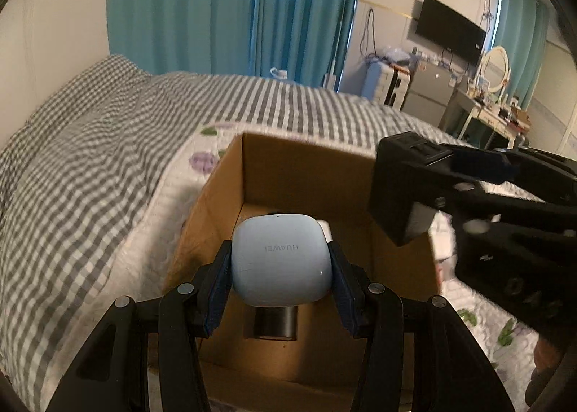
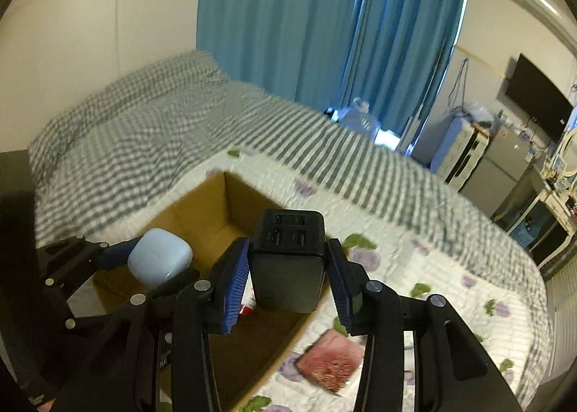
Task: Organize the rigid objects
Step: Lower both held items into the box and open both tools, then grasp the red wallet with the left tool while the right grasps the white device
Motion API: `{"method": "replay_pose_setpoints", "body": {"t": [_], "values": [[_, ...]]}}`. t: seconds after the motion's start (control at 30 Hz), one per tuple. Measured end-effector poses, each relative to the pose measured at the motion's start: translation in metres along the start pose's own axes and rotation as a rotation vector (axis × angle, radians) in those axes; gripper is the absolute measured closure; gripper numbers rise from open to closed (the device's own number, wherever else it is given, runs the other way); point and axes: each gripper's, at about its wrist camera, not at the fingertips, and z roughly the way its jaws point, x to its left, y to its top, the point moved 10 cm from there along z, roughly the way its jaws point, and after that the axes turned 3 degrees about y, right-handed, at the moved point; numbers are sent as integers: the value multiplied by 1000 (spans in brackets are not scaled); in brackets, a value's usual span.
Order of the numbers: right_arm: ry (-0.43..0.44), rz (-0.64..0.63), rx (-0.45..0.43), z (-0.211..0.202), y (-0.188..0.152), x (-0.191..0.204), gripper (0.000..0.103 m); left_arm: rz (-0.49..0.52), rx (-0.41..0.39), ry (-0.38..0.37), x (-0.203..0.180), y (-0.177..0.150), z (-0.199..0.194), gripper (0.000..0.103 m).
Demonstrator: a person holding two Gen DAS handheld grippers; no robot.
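Bedroom, bed (image 1: 108,145) with grey gingham duvet and floral quilt, blue curtains (image 2: 288,15) behind; open cardboard box (image 1: 288,166) sits on the quilt.

Left gripper (image 1: 279,278) fingers clamped on a pale blue earbud case (image 1: 281,260), held above the box opening. "HUAWEI" print reads upside down in the left wrist view; the face with it points toward the camera, rounded end away. Case looks roughly as wide as long, no clear long axis.

Right gripper (image 2: 288,267) fingers clamped on a black charger block (image 2: 288,260), over the box's right wall. Its port face points up and away from the camera, long axis running along the fingers.

Inside the box, under the case: a dark cylindrical item (image 1: 274,321), mostly hidden, can't identify. A white object behind the case is also mostly covered.

Right of the box on the quilt: a pink-red packet (image 2: 331,361), blurred.

Motion blur on the bedding in both views.
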Motion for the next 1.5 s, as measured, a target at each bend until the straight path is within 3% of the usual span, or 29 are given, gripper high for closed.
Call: {"method": "replay_pose_setpoints", "body": {"t": [0.3,0.57,0.67,0.7,0.77,0.83,1.0,1.23,1.5], "values": [[15,2,107,62,-35,6,61,18,43,28,10,-16,24,52],[17,17,141,79,-54,-3,61,74,51,54,5,-21,25,50],[-13,13,90,62,-44,-8,57,74,81,34,-1,-21,19,44],[-24,21,72,54,-39,-12,44,71,81,31,-3,-20,14,42],[-24,40,44,37,-31,-20,32,79,57,38,-8,-12,1,40],[-40,46,7,15,-23,-31,32,102,30,64,-14,-3,-15,38],[-122,57,-51,-45,-18,-65,15,123,-19,86,-35,18,-47,36],[-210,105,-68,-112,-38,-120,14,161,-59,34,-102,29,-78,35],[-268,206,-21,-136,-87,-184,14,213,12,-23,-180,1,-51,35]]}}
